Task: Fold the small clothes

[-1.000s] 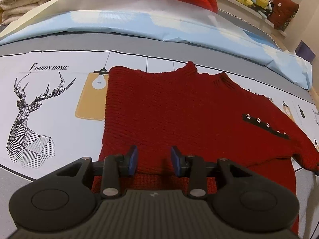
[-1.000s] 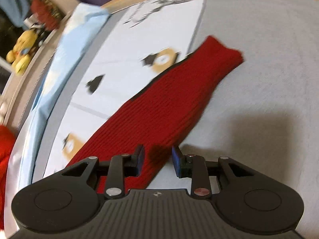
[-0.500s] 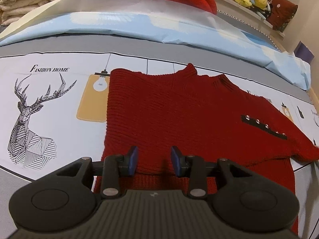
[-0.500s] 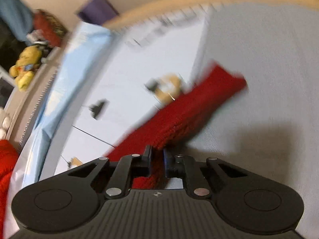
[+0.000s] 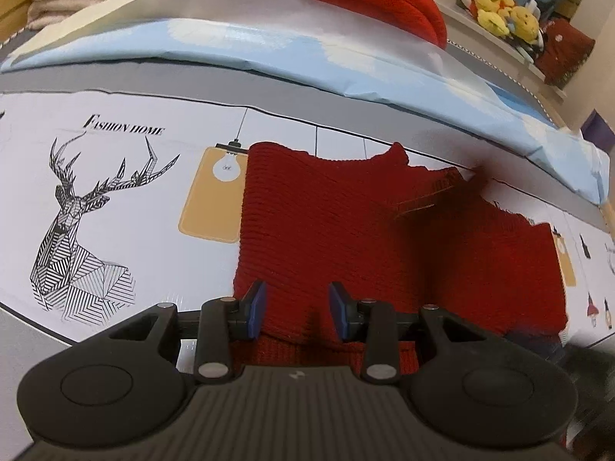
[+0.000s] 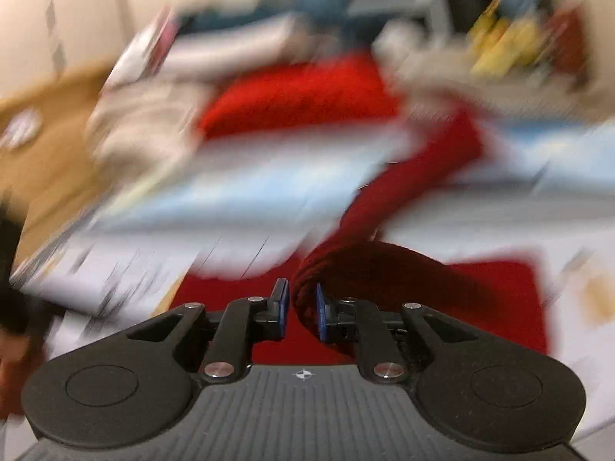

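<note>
Left wrist view: our left gripper sits half-open over the red sweater's near hem, gripping nothing, same as before. Sweater lies flat on the printed sheet; its right sleeve now lies across the body. Right gripper, jaws easing open, pinches the lifted sleeve.
</note>
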### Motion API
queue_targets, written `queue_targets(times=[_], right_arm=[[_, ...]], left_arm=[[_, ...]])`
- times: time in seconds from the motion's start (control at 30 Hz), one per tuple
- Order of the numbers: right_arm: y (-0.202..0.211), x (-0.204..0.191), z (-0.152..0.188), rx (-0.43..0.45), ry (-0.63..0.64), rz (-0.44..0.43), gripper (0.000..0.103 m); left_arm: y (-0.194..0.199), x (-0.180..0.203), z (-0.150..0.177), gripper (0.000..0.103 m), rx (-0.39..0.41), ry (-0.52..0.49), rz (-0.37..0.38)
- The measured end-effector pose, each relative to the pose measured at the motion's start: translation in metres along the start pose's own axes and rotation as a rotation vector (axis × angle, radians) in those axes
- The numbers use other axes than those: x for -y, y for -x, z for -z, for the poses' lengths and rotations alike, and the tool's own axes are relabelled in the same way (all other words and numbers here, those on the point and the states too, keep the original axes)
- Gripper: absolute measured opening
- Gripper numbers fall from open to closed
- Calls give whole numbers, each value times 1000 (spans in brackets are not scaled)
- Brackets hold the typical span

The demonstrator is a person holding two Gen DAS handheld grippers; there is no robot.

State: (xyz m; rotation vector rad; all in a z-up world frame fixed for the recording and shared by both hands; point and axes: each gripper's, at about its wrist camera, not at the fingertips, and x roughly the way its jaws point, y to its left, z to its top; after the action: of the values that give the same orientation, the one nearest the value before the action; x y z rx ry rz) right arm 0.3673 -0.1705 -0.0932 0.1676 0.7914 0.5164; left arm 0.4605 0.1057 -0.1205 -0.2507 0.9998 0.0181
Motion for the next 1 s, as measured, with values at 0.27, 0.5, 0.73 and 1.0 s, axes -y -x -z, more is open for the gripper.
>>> queue_targets(times=[0.27, 0.5, 0.73, 1.0], right_arm=[[-7, 33, 0, -97, -121, 116, 26], [-6, 95, 0, -137, -412, 294, 31], [-10, 128, 16, -167, -584, 297, 37], [-5, 118, 7, -162, -546, 279, 37]], left_arm=[[-9, -12, -1, 39, -15, 86, 45], [-36, -40, 7, 38, -68, 368, 262], [-61, -43, 15, 39, -120, 478, 286], [-52, -40, 11, 9, -9, 449, 198]])
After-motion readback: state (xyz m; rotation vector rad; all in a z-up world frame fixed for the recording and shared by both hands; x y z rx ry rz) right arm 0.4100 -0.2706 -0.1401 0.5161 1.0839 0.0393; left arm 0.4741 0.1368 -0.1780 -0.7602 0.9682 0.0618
